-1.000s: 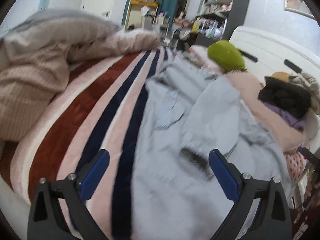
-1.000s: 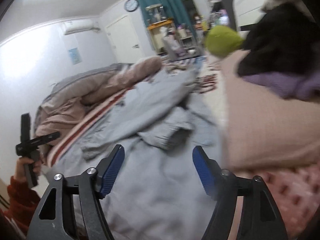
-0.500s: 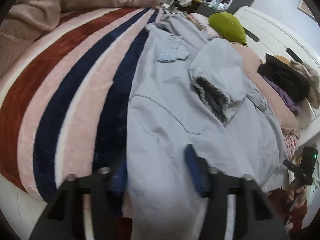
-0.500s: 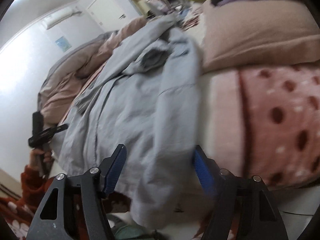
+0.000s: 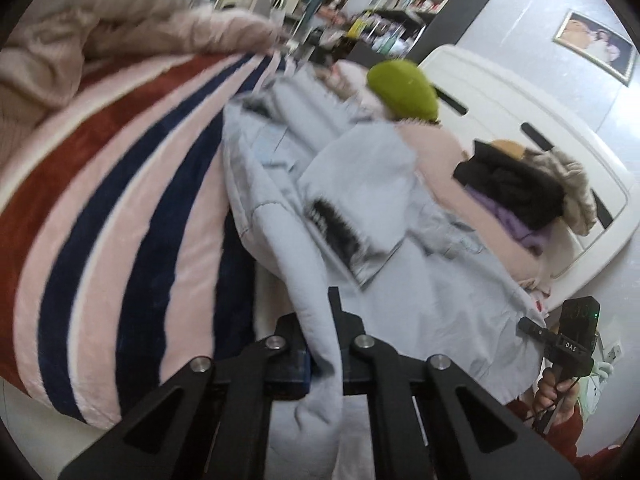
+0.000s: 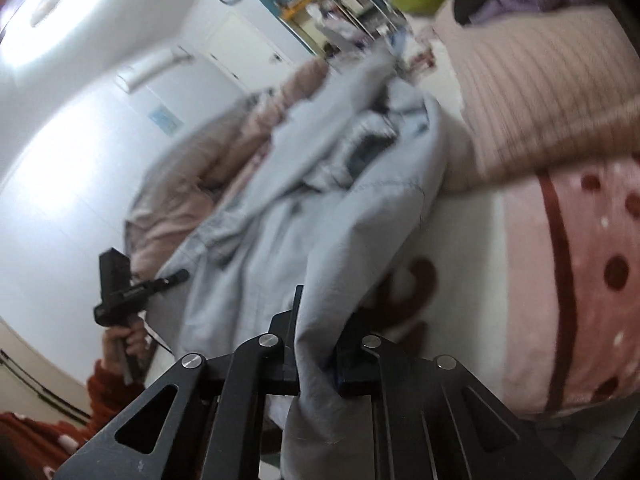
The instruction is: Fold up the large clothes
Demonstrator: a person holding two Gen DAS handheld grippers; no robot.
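At the near edge, left gripper (image 5: 324, 364): clamped tight on the near left hem corner of the light blue jacket (image 5: 420, 280); cloth bunches between the jaws and hangs below them, a grip that looks meant for lifting the hem.
Near edge, right gripper (image 6: 318, 364): closed on the opposite hem corner of the same jacket (image 6: 304, 240), fabric pinched between the jaws and draping down past them.
Why both corners: judging by the two matching grips, the hem is held at its ends so it can be carried away from the person as one straight edge, towards the collar.
Jacket position: spread lengthwise on the bed, hem nearest, collar farthest; it lies partly on the striped blanket (image 5: 120, 208) to the left.
Middle of jacket: a sleeve cuff (image 5: 340, 232) is folded across the front, its dark lining showing, so the body appears narrowed already.
Right of jacket: pink pillow (image 6: 532, 92) just beside it, with a pile of dark clothes (image 5: 516, 184) on top.
Farther back: green cushion (image 5: 404, 90) near the white headboard (image 5: 500, 108); rumpled duvet (image 5: 100, 32) at the far left.
Risk: motion blur hides detail; a slack hem could fold crooked.
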